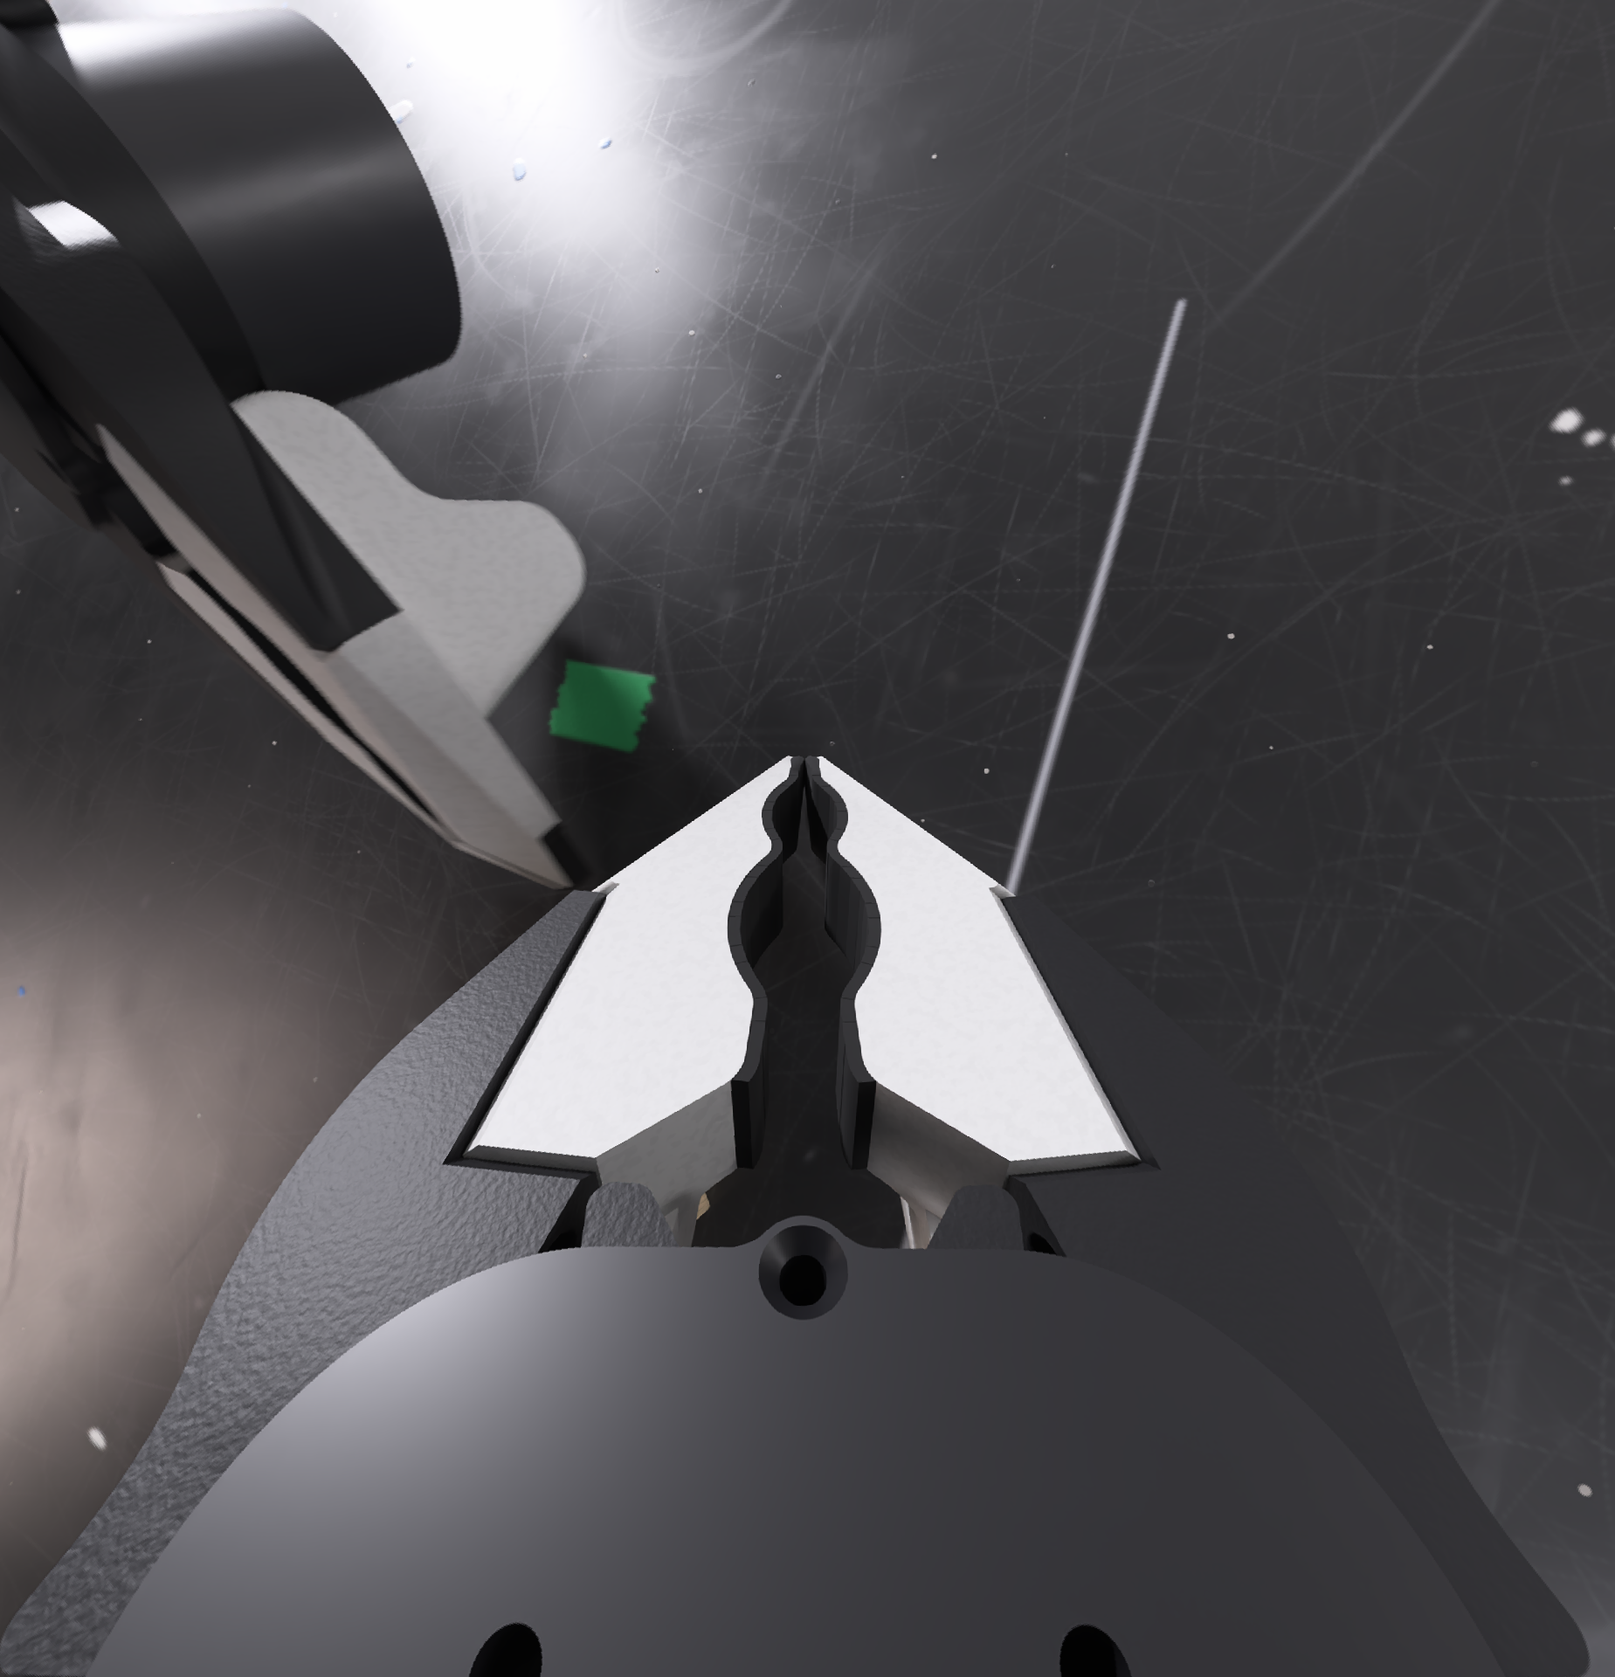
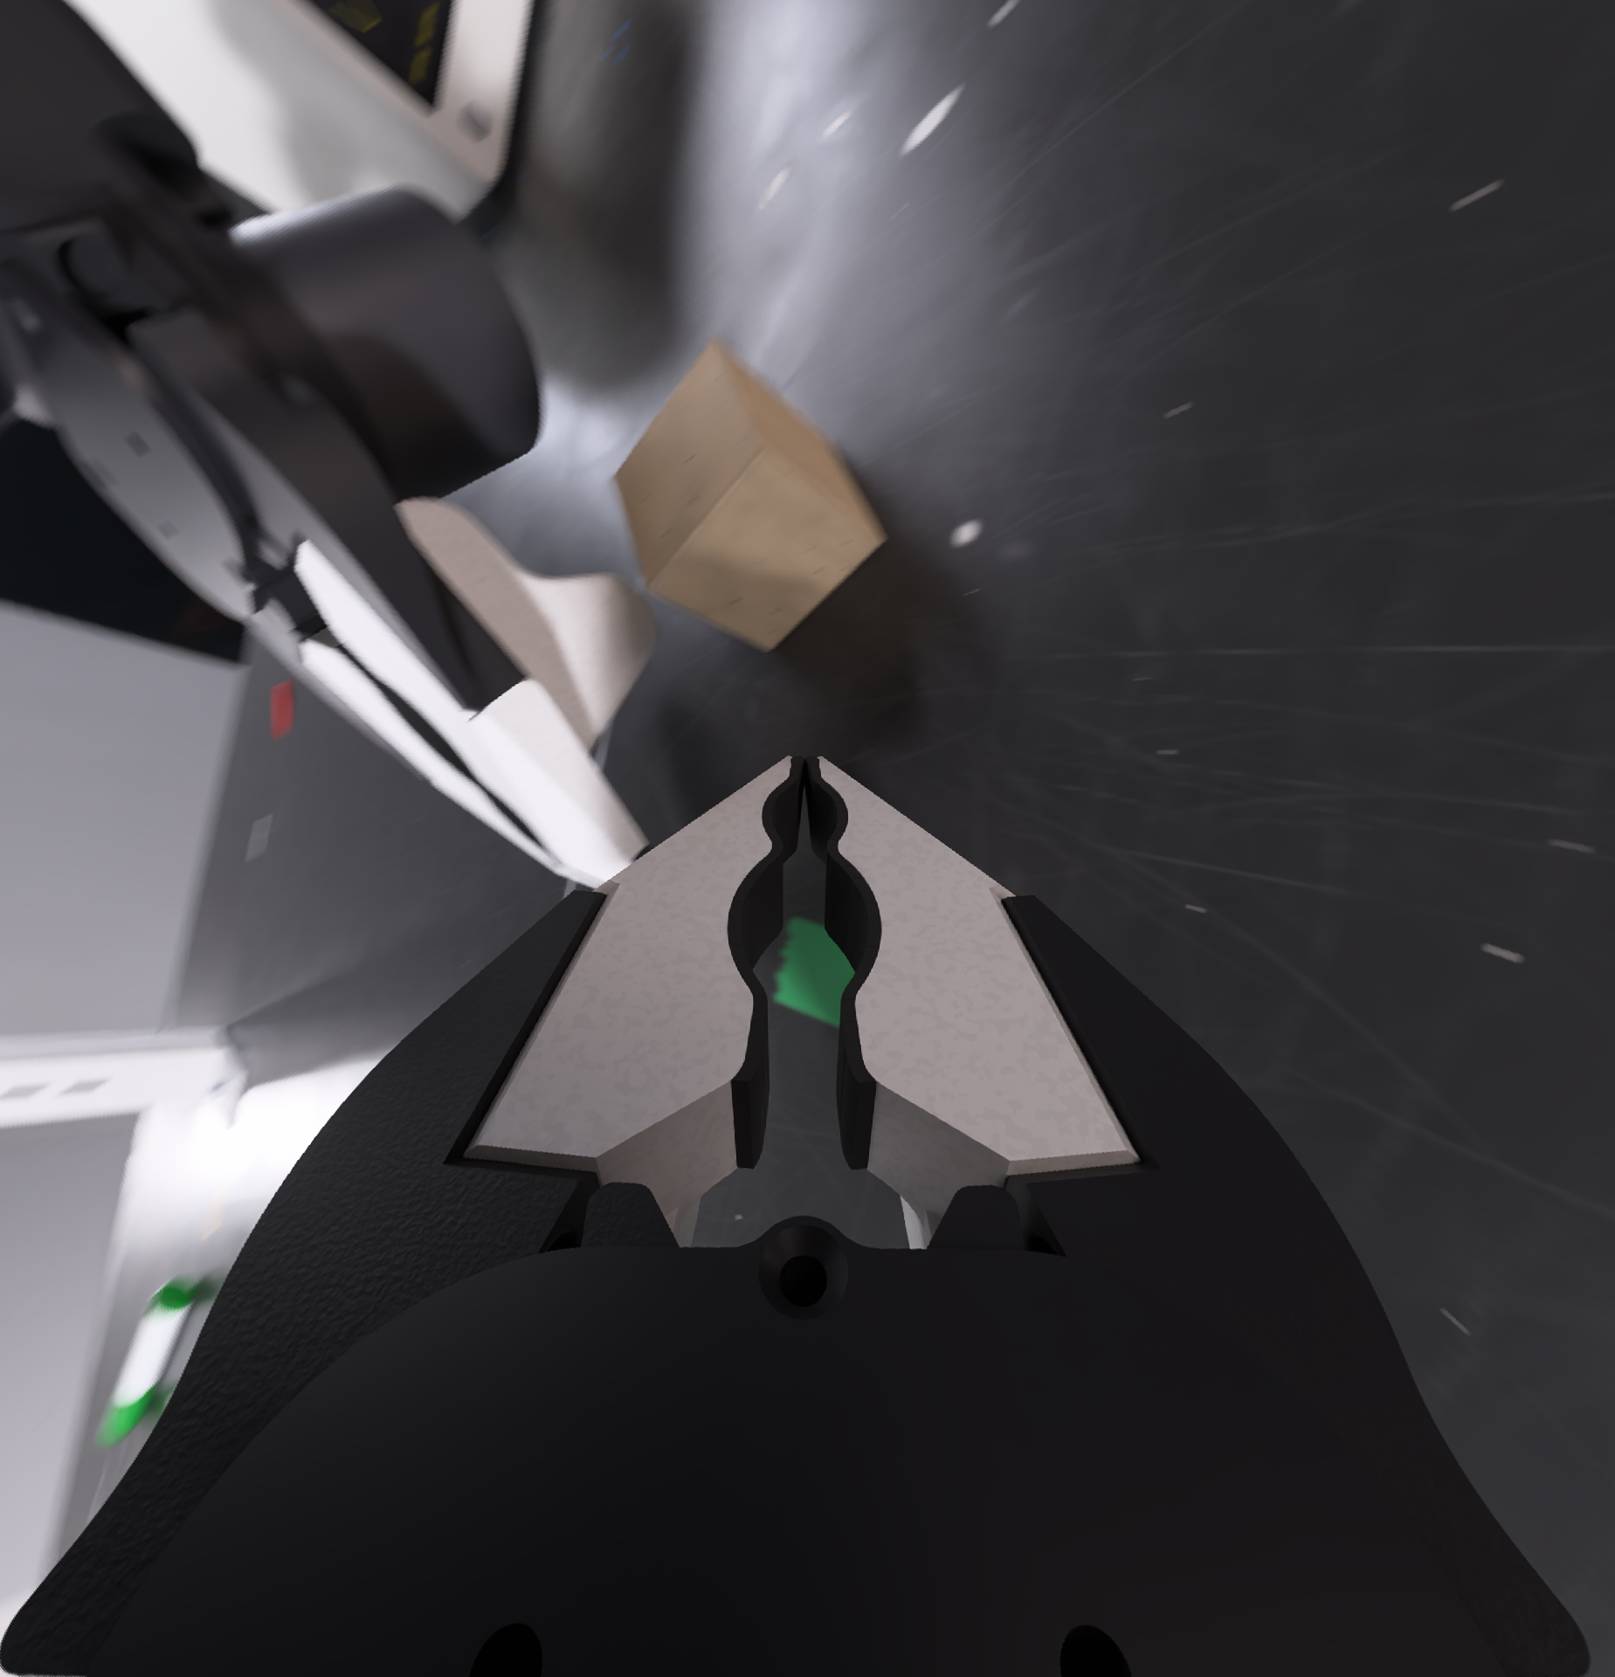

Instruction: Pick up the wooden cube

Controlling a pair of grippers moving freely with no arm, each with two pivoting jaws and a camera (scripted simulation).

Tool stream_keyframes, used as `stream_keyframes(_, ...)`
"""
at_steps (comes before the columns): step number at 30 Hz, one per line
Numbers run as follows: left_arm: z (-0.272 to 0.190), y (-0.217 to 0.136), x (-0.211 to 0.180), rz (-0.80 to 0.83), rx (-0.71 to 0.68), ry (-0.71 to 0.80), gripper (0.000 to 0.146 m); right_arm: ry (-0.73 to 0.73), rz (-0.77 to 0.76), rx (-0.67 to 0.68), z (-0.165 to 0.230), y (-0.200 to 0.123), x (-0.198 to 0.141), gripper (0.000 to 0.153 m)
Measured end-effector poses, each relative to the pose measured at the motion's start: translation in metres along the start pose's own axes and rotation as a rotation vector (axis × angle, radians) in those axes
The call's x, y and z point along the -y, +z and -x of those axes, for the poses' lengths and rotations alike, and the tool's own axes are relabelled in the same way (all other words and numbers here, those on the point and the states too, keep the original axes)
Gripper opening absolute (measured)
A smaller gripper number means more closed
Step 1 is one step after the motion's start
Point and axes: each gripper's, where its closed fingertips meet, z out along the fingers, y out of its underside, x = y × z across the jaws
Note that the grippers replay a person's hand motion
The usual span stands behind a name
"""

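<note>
**Two closed grippers above a scratched dark surface; the wooden cube appears in one view only**

Left wrist view. The left gripper fills the lower half, its white, wavy-edged fingers set in dark pebbled holders and meeting at the tips, with nothing between them. The right gripper enters from the upper left, cut off by the frame edge; its tips come together in a point just left of the left gripper's holder. A small green patch with ragged edges lies flat on the glossy black table, partly shadowed beside that gripper. A thin pale rod lies to the right, its near end hidden behind the left gripper. Glare washes out the far top. The wooden cube is out of sight here.

Right wrist view. The picture is blurred, streaked toward the right. The right gripper is likewise closed and empty; the green patch shows only through the keyhole gap between its fingers. The wooden cube, pale and sharp-edged, sits tilted just beyond the tips, untouched. The left gripper reaches in from the left, closed. Grey and white shapes at far left are too blurred to identify.
</note>
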Motion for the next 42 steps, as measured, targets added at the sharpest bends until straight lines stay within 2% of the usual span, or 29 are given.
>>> stream_keyframes(2, 0.000, 0.000, 0.000, 0.000, 0.004, 0.004, 0.000, -0.031, -0.032, -0.110, -0.010, -0.011, 0.007, 0.000)
stream_keyframes(3, 0.000, 0.000, 0.000, 0.000, 0.005, 0.005, 0.000, -0.039, -0.047, -0.100, -0.006, -0.015, 0.009, 0.000)
stream_keyframes(5, 0.000, 0.000, 0.000, 0.000, 0.007, 0.007, 0.000, -0.038, -0.049, 0.004, 0.016, -0.022, -0.001, 0.000)
stream_keyframes(9, 0.000, 0.000, 0.000, -0.001, 0.012, 0.012, 0.000, 0.025, 0.140, 0.083, 0.042, -0.014, -0.047, 0.000)
stream_keyframes(13, 0.000, 0.000, 0.000, 0.000, 0.018, 0.018, 0.000, 0.074, 0.163, 0.073, 0.040, -0.005, -0.056, 0.000)
stream_keyframes(17, 0.001, 0.001, 0.000, -0.004, 0.013, 0.010, 0.000, 0.091, 0.259, 0.009, 0.044, -0.020, -0.078, 0.000)
stream_keyframes(18, 0.001, 0.000, 0.001, -0.005, 0.013, 0.006, 0.000, 0.070, 0.231, -0.037, 0.045, -0.026, -0.078, 0.000)
stream_keyframes(20, 0.005, -0.007, 0.008, -0.048, 0.035, -0.020, 0.000, 0.052, 0.081, -0.079, 0.053, -0.036, -0.066, 0.000)
stream_keyframes(23, 0.016, -0.041, 0.024, -0.245, 0.030, -0.171, 0.000, -0.029, -0.142, -0.294, 0.060, -0.054, -0.047, 0.001)
stream_keyframes(24, 0.022, -0.054, 0.025, -0.291, 0.019, -0.240, 0.000, -0.042, -0.203, -0.378, 0.063, -0.057, -0.042, 0.015)
stream_keyframes(25, 0.029, -0.065, 0.020, -0.314, 0.016, -0.316, 0.008, -0.044, -0.246, -0.441, 0.067, -0.057, -0.039, 0.039)
stream_keyframes(26, 0.035, -0.074, 0.012, -0.299, 0.016, -0.381, 0.035, -0.047, -0.275, -0.483, 0.071, -0.053, -0.035, 0.051)
stream_keyframes(27, 0.041, -0.082, 0.000, -0.267, 0.026, -0.423, 0.072, -0.054, -0.311, -0.521, 0.075, -0.047, -0.030, 0.057)
stream_keyframes(28, 0.048, -0.090, -0.011, -0.244, 0.060, -0.445, 0.099, -0.064, -0.353, -0.544, 0.079, -0.037, -0.025, 0.061)
stream_keyframes(29, 0.053, -0.096, -0.022, -0.232, 0.100, -0.455, 0.107, -0.066, -0.376, -0.544, 0.083, -0.025, -0.021, 0.062)
stream_keyframes(32, 0.059, -0.109, -0.045, -0.216, 0.143, -0.518, 0.108, -0.025, -0.335, -0.528, 0.083, 0.015, -0.015, 0.072)
stream_keyframes(35, 0.060, -0.117, -0.055, -0.234, 0.164, -0.558, 0.107, -0.017, -0.216, -0.566, 0.069, 0.036, -0.020, 0.086)
stream_keyframes(38, 0.061, -0.120, -0.058, -0.246, 0.185, -0.568, 0.105, -0.090, -0.069, -0.577, 0.066, 0.033, -0.034, 0.086)
stream_keyframes(40, 0.061, -0.120, -0.058, -0.257, 0.187, -0.575, 0.104, -0.160, 0.061, -0.560, 0.064, 0.019, -0.051, 0.081)
stream_keyframes(42, 0.060, -0.118, -0.057, -0.268, 0.178, -0.585, 0.102, -0.170, 0.184, -0.510, 0.066, 0.002, -0.068, 0.076)
